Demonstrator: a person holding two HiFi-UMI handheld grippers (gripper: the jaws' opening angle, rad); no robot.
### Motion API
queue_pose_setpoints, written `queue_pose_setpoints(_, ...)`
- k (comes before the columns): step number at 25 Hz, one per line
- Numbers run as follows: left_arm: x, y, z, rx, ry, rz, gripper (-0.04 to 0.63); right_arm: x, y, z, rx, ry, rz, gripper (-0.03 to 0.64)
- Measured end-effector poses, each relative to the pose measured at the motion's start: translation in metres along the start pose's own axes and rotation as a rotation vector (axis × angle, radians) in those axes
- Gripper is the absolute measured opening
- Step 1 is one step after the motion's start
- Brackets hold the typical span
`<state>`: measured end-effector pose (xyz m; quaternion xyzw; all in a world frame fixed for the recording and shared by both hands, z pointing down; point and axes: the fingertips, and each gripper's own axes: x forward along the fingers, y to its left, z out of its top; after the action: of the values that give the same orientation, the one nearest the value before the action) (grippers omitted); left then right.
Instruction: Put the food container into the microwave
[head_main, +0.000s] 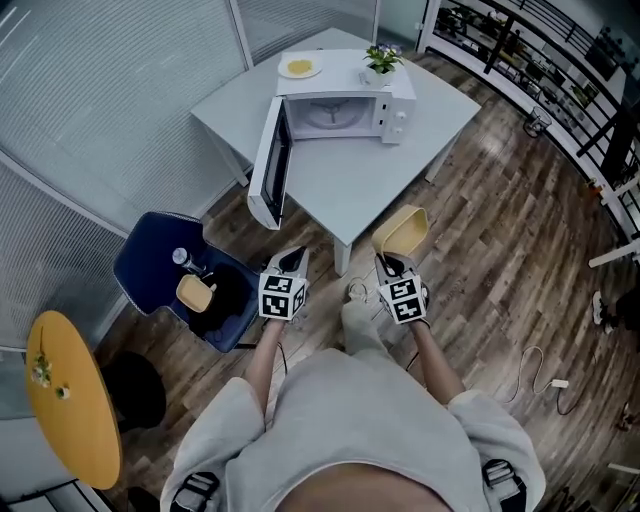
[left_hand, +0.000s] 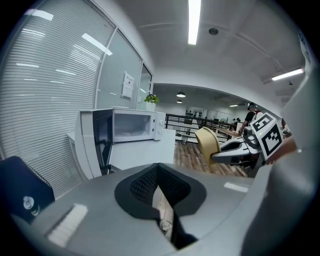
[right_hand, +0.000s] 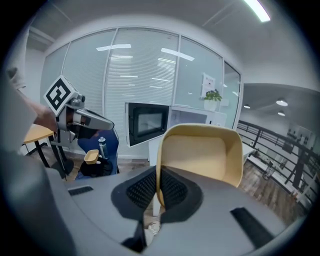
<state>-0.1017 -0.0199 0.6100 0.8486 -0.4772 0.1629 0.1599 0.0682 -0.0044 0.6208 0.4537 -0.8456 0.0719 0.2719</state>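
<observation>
The pale yellow food container (head_main: 402, 231) hangs tilted in front of the table's near corner, with my right gripper (head_main: 390, 262) shut on its rim. In the right gripper view the container (right_hand: 200, 155) fills the centre, its wall pinched between the pads of the right gripper (right_hand: 159, 187). The white microwave (head_main: 340, 108) stands on the white table (head_main: 360, 185) with its door (head_main: 270, 160) swung wide open to the left; its cavity (left_hand: 131, 127) looks empty. My left gripper (head_main: 293, 258) is level with the right one, shut on nothing (left_hand: 159, 185).
A blue chair (head_main: 165, 265) at the left carries a bottle (head_main: 183, 259) and a small yellow tub (head_main: 195, 292). A round yellow table (head_main: 70, 400) stands further left. A plate (head_main: 299, 67) and a potted plant (head_main: 380, 62) rest on the microwave. A cable (head_main: 535, 365) lies on the floor.
</observation>
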Motion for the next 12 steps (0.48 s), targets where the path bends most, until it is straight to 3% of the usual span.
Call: queue_pose_setpoints(12,0.079,0.017,0.032,-0.027,0.031,0.008,0.009,0.061,-0.058,0.023,-0.031,0.017,0.064,0.016)
